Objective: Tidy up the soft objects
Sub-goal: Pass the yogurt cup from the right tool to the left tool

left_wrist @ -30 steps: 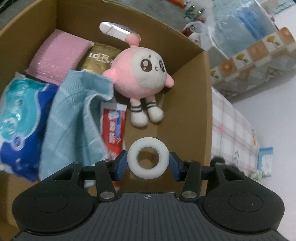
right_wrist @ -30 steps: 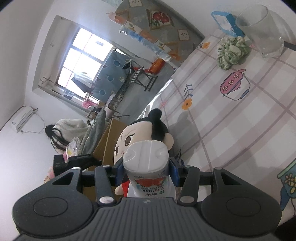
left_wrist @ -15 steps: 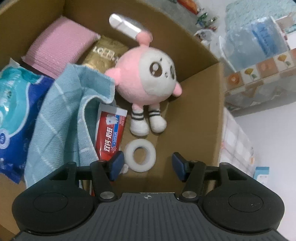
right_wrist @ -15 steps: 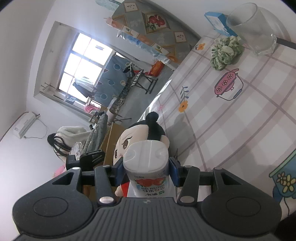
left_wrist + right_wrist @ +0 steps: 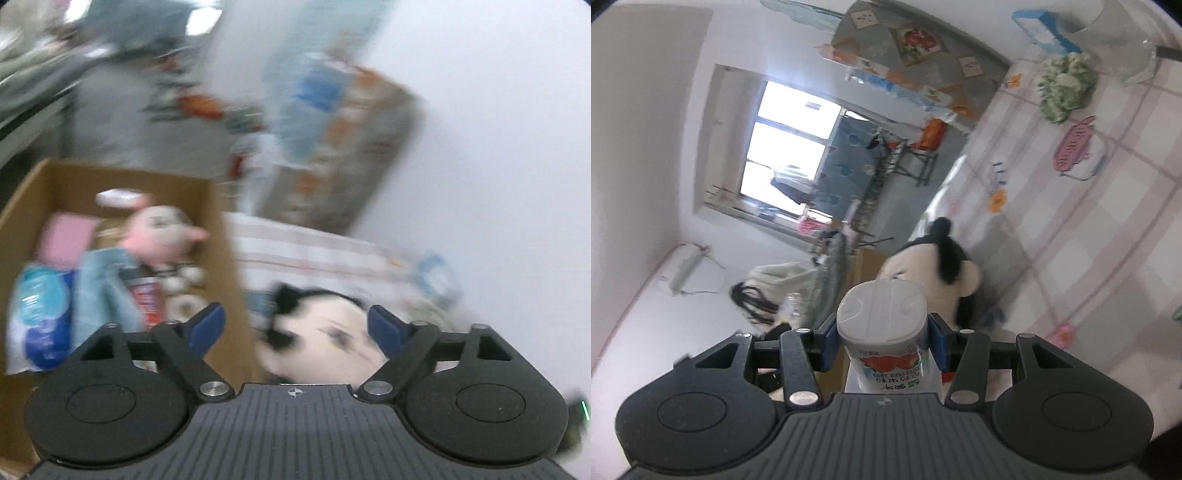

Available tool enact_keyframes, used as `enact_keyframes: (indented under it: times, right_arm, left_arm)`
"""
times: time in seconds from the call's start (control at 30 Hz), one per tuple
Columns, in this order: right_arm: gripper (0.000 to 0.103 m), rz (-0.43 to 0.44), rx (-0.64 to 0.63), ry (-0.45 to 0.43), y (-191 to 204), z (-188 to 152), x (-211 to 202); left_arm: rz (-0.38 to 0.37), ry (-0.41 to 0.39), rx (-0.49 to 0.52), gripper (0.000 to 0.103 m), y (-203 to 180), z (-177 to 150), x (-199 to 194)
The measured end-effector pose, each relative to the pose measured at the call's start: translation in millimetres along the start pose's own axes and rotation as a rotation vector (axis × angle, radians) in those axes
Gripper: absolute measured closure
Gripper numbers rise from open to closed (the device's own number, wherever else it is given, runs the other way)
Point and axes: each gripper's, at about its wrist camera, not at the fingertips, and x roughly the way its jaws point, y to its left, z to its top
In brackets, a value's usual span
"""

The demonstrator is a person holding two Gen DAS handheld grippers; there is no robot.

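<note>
Showing only blur, the left wrist view has the left gripper (image 5: 295, 325) with jaws wide apart, just opened and empty. Left of it stands the cardboard box (image 5: 221, 236), holding the pink plush (image 5: 162, 232), blue towel (image 5: 103, 284) and white ring (image 5: 183, 304). The black-haired doll (image 5: 325, 339) lies just outside the box. In the right wrist view, the right gripper (image 5: 882, 341) clamps a white bottle (image 5: 882, 317); the doll (image 5: 942, 258) sits behind it on the checked tablecloth (image 5: 1089, 258).

Blurry pic. Left gripper (image 5: 295, 325) wide open, just been opening, nothing btwn jaws. Box (image 5: 218, 221) w/ pink doll (image 5: 162, 236) at left. Black-haired doll (image 5: 325, 339) low center.
</note>
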Motion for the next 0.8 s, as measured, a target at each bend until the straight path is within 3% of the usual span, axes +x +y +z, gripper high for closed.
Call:
enact_keyframes:
  times: [0.13, 0.3, 0.6, 0.8]
  right_arm:
    - [0.043, 0.086, 0.028, 0.006, 7.6, 1.6, 2.5]
    - [0.043, 0.218, 0.085, 0.063, 17.5, 1.0, 13.8]
    - [0.043, 0.359, 0.137, 0.22, 45.8, -13.0, 37.7]
    - [0.043, 0.4, 0.148, 0.31, 63.7, -25.8, 53.7]
  left_arm:
    - [-0.169, -0.049, 0.143, 0.004, -33.5, -28.4, -17.0]
    - [-0.248, -0.106, 0.288, 0.003, -54.2, -59.4, -27.8]
    - [-0.19, -0.191, 0.548, 0.001, -71.1, -104.5, -47.5]
    - [-0.168, -0.219, 0.582, 0.007, -65.9, -117.6, -57.6]
